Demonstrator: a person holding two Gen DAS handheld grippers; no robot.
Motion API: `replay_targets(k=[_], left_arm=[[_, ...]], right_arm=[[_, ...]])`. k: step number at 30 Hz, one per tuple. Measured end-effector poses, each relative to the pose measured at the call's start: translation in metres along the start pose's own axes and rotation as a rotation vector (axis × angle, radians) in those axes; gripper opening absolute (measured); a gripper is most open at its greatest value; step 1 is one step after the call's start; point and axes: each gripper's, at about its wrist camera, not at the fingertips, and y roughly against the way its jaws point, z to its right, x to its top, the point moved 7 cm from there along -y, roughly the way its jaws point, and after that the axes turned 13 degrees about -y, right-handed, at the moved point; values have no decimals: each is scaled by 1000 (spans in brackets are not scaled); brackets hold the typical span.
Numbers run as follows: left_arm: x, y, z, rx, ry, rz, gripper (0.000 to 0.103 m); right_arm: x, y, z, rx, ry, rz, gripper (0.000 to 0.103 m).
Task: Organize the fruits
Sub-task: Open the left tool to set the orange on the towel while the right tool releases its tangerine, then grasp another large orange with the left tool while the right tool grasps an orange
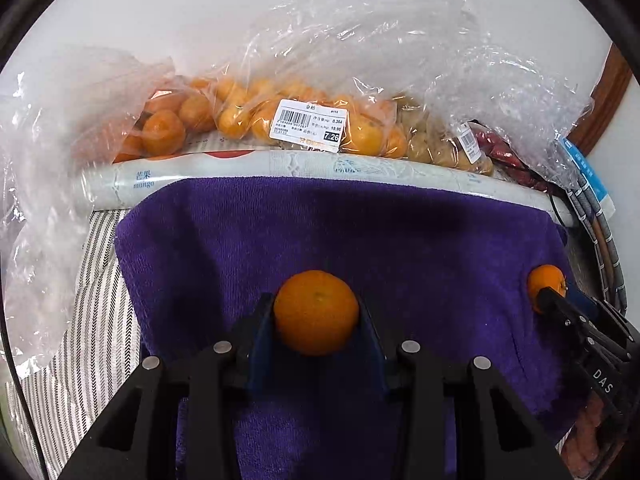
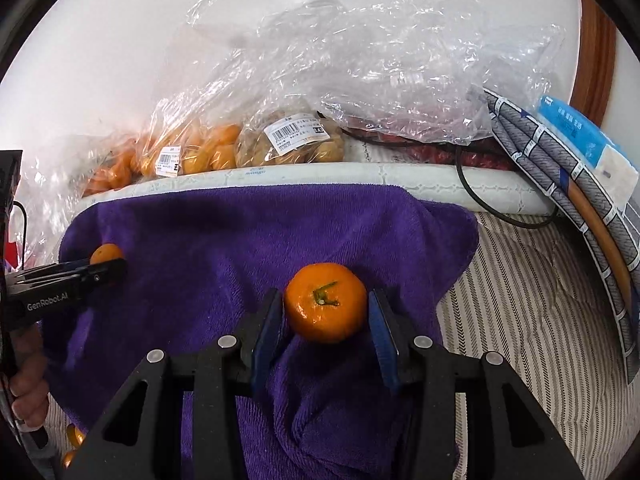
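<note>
I hold one mandarin [image 1: 316, 312] in the left gripper [image 1: 316, 318] and another mandarin [image 2: 325, 302] in the right gripper [image 2: 326, 312], both clamped over the purple towel [image 1: 360, 232]. The fruit seems light, soft-skinned; I squeeze gently at the widest sides.

my two wrist views are bright and evenly lit from above, with the white wall [image 1: 160, 8] nearly washed out. glare flecks the crinkled plastic bags [image 2: 380, 68]. a soft shadow darkens the purple towel [image 1: 420, 220] ahead of my left gripper [image 1: 316, 312]. the fisheye bends the edges hard, black corners ring both pictures, and the centres stay sharp.
</note>
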Motion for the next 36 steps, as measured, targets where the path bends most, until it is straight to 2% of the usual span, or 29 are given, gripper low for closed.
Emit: replay_targets(k=[2, 4, 8, 14, 20, 25, 29, 36], left_arm=[[2, 0, 1, -7, 7, -1, 46], [4, 4, 0, -1, 15, 3, 56], [11, 25, -1, 1, 14, 47, 62], [19, 67, 7, -7, 7, 123, 63], [21, 125, 27, -25, -17, 223, 63], [0, 161, 45, -29, -50, 258, 63], [-23, 187, 50, -16, -54, 285, 63], [-64, 203, 52, 11, -66, 257, 63]], right_arm=[[0, 4, 0, -1, -9, 7, 45], [-1, 13, 0, -10, -15, 28, 45], [6, 41, -9, -43, 33, 106, 46], [0, 84, -6, 9, -59, 116, 46], [-10, 143, 6, -85, -44, 201, 46], [-26, 178, 19, -111, -60, 198, 46], [-50, 197, 23, -91, -71, 177, 46], [-92, 211, 24, -76, -56, 134, 49]])
